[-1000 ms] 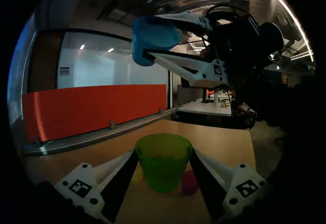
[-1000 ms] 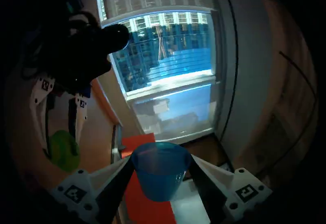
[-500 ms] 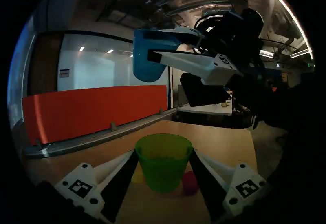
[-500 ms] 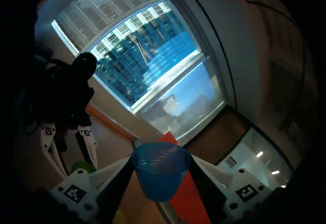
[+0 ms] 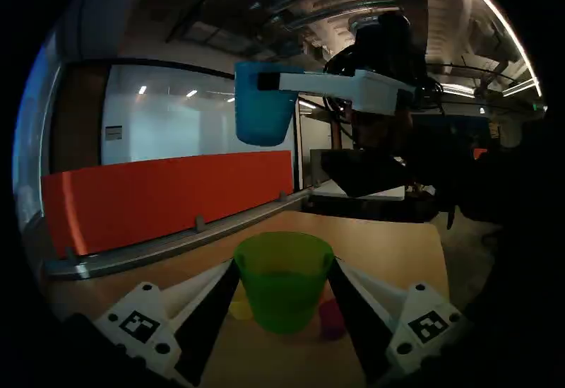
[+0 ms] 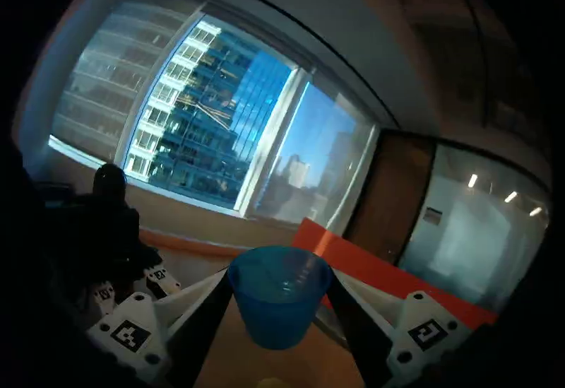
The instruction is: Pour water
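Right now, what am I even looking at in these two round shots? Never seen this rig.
There is no robot here. A person holds a pair of tongs in each hand, and each pair carries a fisheye camera looking along its own two fingers. The left gripper view rides on the left tongs, which clamp a green cup at a wooden table. A small yellow thing and a pink thing lie on the table just behind the cup. Up high in that view, the right tongs hold a blue cup upright. The right gripper view is those tongs' own camera, with the blue cup clamped between its fingers. I can't tell whether either cup has water in it.
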